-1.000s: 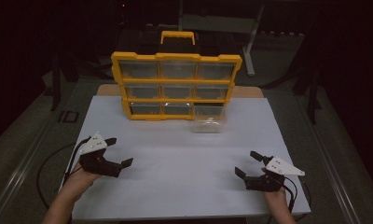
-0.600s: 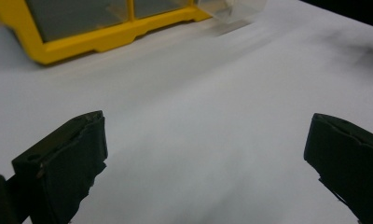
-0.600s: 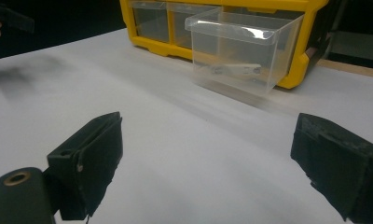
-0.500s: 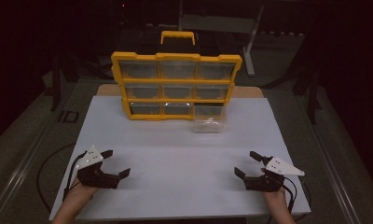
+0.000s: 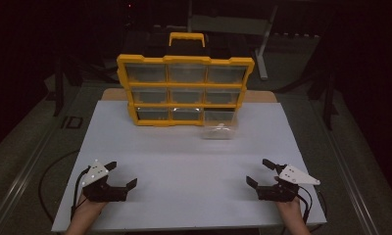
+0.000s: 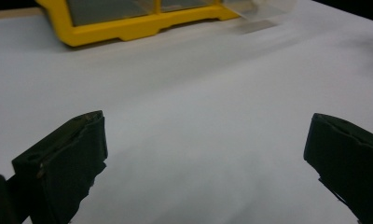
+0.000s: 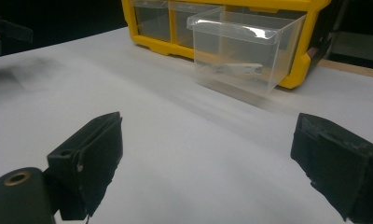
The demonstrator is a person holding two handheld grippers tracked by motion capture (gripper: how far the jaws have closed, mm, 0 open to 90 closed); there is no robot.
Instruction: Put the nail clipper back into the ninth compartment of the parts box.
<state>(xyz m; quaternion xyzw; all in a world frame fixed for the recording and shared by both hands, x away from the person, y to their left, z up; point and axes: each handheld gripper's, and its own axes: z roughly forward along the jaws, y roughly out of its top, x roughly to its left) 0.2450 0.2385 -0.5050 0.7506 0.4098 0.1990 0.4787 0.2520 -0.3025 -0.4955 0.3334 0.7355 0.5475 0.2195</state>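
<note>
Both my grippers (image 5: 119, 177) (image 5: 263, 172) are open; the clear bin (image 7: 243, 51) looks light and slippery, so I'd pinch its front wall.

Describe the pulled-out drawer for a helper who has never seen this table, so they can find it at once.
Look for the yellow organizer standing upright at the far edge of the white table, a grid of clear drawers. In its bottom row, at the right end, the clear drawer juts forward onto the table. Its neighbours all sit flush in the frame; something small and pale lies inside this one.
</note>
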